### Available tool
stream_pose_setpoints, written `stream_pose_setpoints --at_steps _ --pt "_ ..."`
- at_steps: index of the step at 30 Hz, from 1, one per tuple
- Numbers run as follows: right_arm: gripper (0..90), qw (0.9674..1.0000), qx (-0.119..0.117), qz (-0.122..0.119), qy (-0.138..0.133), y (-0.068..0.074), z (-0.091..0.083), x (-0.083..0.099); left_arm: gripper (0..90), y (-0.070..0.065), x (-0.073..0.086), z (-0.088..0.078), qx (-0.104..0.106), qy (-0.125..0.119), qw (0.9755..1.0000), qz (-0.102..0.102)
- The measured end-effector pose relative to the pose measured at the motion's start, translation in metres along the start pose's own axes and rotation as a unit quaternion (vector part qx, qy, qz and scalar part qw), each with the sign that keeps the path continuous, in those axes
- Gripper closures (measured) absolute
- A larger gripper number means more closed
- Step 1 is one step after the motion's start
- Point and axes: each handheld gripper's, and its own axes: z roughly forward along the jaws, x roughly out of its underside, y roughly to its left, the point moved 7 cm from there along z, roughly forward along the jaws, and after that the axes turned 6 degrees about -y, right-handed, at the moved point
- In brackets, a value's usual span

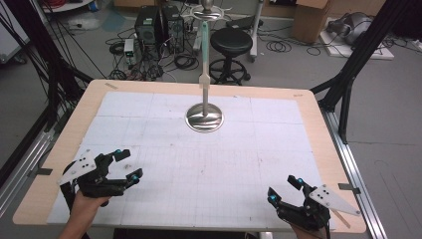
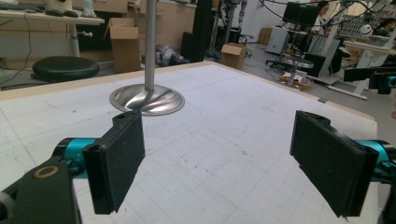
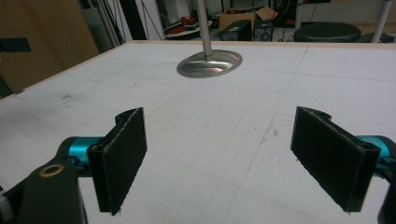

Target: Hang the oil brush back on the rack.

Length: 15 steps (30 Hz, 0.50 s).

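A metal stand (image 1: 204, 117) with a round shiny base and an upright pole rises from the far middle of the white gridded mat (image 1: 209, 164); its base is also seen in the left gripper view (image 2: 146, 99) and the right gripper view (image 3: 210, 62). My left gripper (image 1: 128, 164) rests at the near left of the table, open, nothing between its jaws (image 2: 217, 161). My right gripper (image 1: 282, 189) sits at the near right, open and empty as well (image 3: 219, 158). Both point roughly toward the stand, well short of it.
The wooden table edge (image 1: 318, 144) borders the mat. Beyond the far edge stand a black stool (image 1: 231, 42), computer towers (image 1: 159, 27) and cables on the floor. Black frame legs (image 1: 356, 55) flank the table on both sides.
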Motion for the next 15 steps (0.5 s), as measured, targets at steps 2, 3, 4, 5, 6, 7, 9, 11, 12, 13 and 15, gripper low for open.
stream_pose_setpoints --at_steps 2,3,4,5,6,7,9,11,12,13,15 --pt "17.2 1.0 0.0 -0.001 -0.004 0.0001 -0.0006 -0.0007 18.2 0.0 0.0012 0.002 -0.002 0.001 1.0 -0.003" --pt "17.3 1.0 0.0 -0.002 -0.004 -0.0004 -0.001 -0.0007 18.2 -0.0004 0.0011 0.0027 -0.001 0.002 1.0 -0.001" --pt "17.2 1.0 0.0 0.0 -0.002 -0.0004 -0.0012 -0.0004 18.3 -0.0013 0.0008 0.0034 0.0 0.001 1.0 -0.001" --pt "17.3 1.0 0.0 -0.002 -0.002 -0.0011 -0.0011 -0.0001 18.3 -0.0018 0.0004 0.0036 0.001 0.001 1.0 0.0" --pt "17.3 1.0 0.001 -0.001 -0.001 -0.0012 -0.001 0.0 18.3 -0.0027 0.0 0.0039 0.0 -0.001 1.0 -0.001" --pt "17.3 1.0 0.001 -0.001 -0.001 -0.0009 -0.0011 0.0001 18.4 -0.0032 -0.0003 0.004 0.002 -0.001 1.0 0.0" --pt "17.2 1.0 0.0 -0.004 -0.002 -0.0003 -0.0008 -0.0004 18.5 -0.0037 -0.0006 0.0037 0.003 -0.001 1.0 0.0" --pt "17.3 1.0 0.0 -0.006 -0.001 -0.0004 -0.0004 -0.0003 18.5 -0.0034 -0.0009 0.003 0.002 -0.002 1.0 -0.002" --pt "17.2 1.0 0.001 -0.005 0.001 -0.0004 -0.0003 0.0001 18.5 -0.0031 -0.001 0.0024 0.002 -0.003 1.0 -0.002" --pt "17.3 1.0 0.002 -0.003 0.002 -0.0004 -0.0003 0.0004 18.5 -0.0028 -0.0013 0.0019 0.001 -0.006 1.0 -0.003" --pt "17.3 1.0 0.001 -0.004 0.001 -0.0007 0.0007 0.0004 18.5 -0.0023 -0.0017 0.0018 0.0 -0.007 1.0 -0.004"
